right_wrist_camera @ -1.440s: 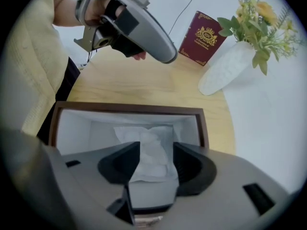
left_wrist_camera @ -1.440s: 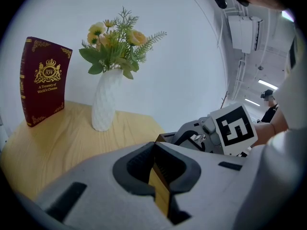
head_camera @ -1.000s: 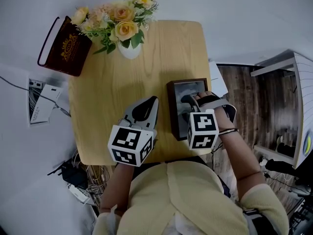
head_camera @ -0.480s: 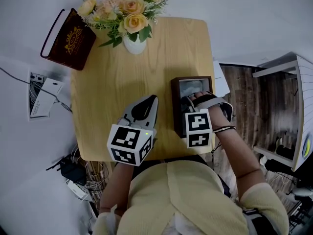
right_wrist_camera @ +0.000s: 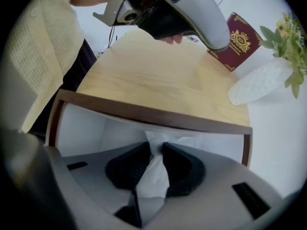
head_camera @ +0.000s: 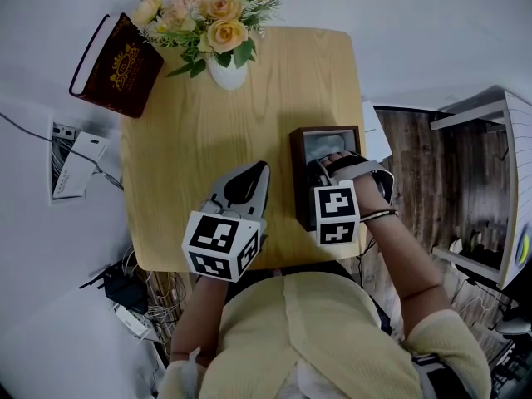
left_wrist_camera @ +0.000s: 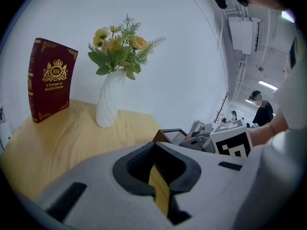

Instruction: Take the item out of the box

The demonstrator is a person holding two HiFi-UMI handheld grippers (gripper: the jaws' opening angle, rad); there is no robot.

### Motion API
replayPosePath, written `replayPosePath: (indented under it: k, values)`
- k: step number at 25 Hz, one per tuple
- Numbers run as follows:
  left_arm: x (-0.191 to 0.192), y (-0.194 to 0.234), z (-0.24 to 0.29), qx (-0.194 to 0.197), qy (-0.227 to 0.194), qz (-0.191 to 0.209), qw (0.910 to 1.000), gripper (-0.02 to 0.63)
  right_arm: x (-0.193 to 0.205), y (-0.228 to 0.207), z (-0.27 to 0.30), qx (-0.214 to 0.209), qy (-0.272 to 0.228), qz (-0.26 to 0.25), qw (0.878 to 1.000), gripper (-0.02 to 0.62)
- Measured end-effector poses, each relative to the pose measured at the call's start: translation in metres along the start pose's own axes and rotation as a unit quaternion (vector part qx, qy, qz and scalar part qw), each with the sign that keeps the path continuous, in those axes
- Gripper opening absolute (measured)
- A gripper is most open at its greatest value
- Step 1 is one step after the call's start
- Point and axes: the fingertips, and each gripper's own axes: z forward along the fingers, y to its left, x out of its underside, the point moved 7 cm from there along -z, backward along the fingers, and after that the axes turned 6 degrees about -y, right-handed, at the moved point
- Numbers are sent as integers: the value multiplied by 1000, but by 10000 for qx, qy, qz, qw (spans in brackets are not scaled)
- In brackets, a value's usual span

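A dark-brown wooden box (head_camera: 293, 181) stands open at the right side of the wooden table (head_camera: 191, 140). Crumpled white tissue (head_camera: 324, 145) lies inside it. My right gripper (head_camera: 321, 173) points steeply down into the box. In the right gripper view its jaws have just been closing and its pads now pinch a tuft of the white tissue (right_wrist_camera: 153, 174) below the box rim (right_wrist_camera: 144, 112). My left gripper (head_camera: 254, 174) hovers over the table left of the box, jaws together with nothing between them, and the box (left_wrist_camera: 169, 135) shows to its right.
A white vase of yellow flowers (head_camera: 226, 66) stands at the table's far edge, with a dark-red book (head_camera: 112, 65) upright to its left. Cables and a power strip (head_camera: 133, 327) lie on the floor at the left. A white shelf (head_camera: 507, 181) stands on the right.
The right gripper has tipped a little more upright over the box and settled closer to it. The left gripper has stayed where it was.
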Motion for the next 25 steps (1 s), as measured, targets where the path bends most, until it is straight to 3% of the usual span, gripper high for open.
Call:
replayPosePath:
  k: [8, 25]
  values:
    - [-1, -4, -8, 44, -60, 78, 9999, 21, 0, 5, -14, 460, -103, 138, 9988, 58]
    - [-9, -14, -43, 230, -412, 320, 9984, 21, -17, 15, -69, 1630, -133, 517, 9852, 51]
